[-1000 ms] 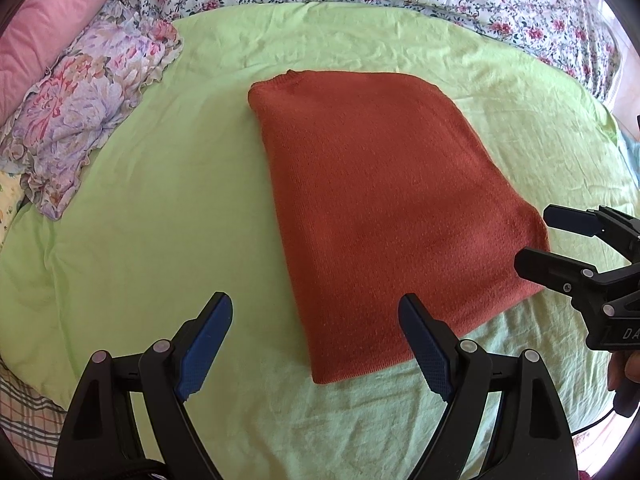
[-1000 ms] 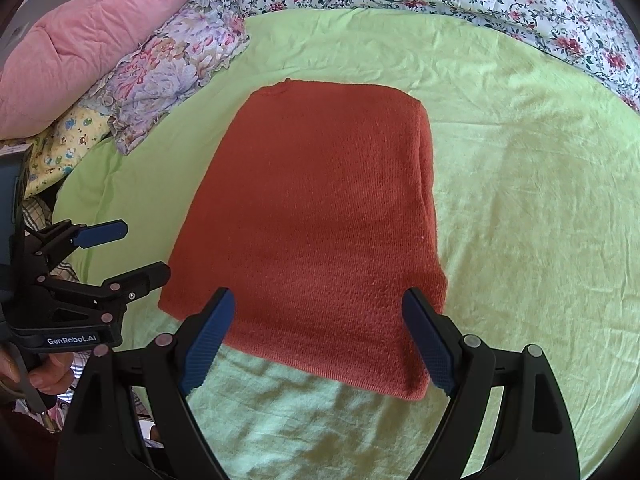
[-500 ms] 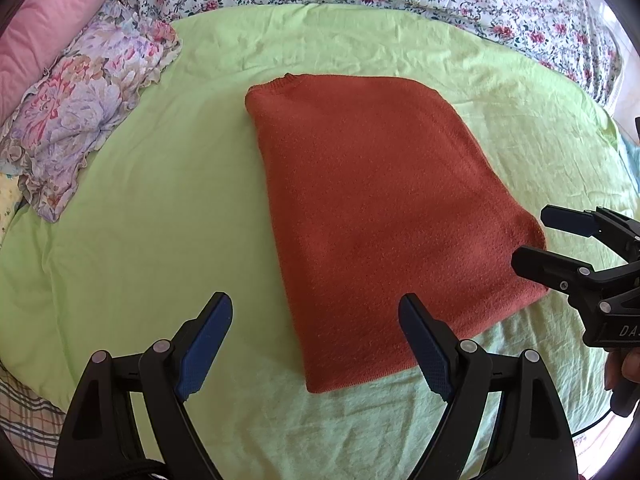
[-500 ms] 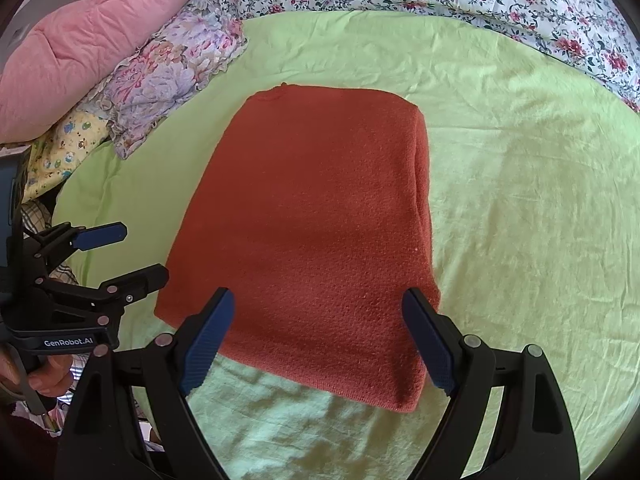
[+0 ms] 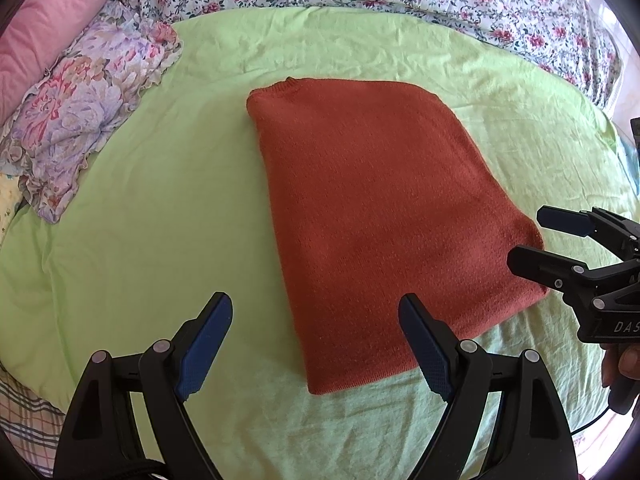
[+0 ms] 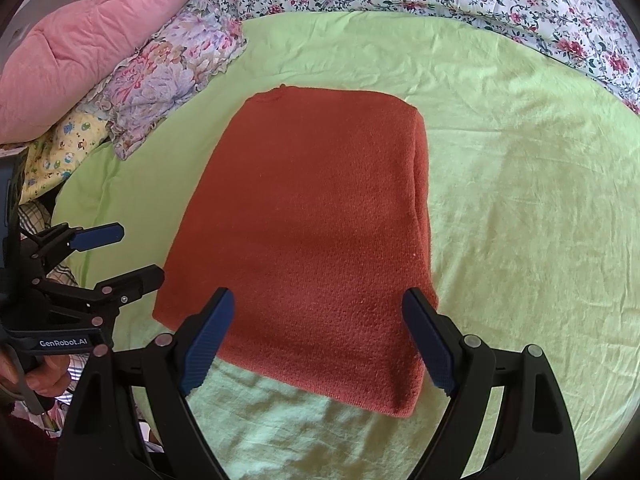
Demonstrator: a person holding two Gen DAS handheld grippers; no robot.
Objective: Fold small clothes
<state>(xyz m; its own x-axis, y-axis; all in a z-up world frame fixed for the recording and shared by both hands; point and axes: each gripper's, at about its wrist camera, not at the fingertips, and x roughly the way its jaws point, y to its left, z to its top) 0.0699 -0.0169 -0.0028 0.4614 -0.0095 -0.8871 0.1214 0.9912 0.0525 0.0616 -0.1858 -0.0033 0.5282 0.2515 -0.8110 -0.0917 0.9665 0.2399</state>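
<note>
I have both grippers spread wide, holding nothing, above a folded rust-orange knit sweater (image 5: 372, 216) on the green bed sheet (image 5: 160, 208).

My left wrist view shows the left gripper (image 5: 316, 344) straddling the sweater's near left corner, with the right gripper (image 5: 532, 240) at the sweater's right edge; whether it touches the knit I cannot tell. Only my right wrist view shows the sweater's stacked layers along its right side and the yellow cartoon-print cloth (image 6: 60, 148); there the right gripper (image 6: 320, 336) hangs over the near edge, and the left gripper (image 6: 124, 256) sits just beside the near left corner.
</note>
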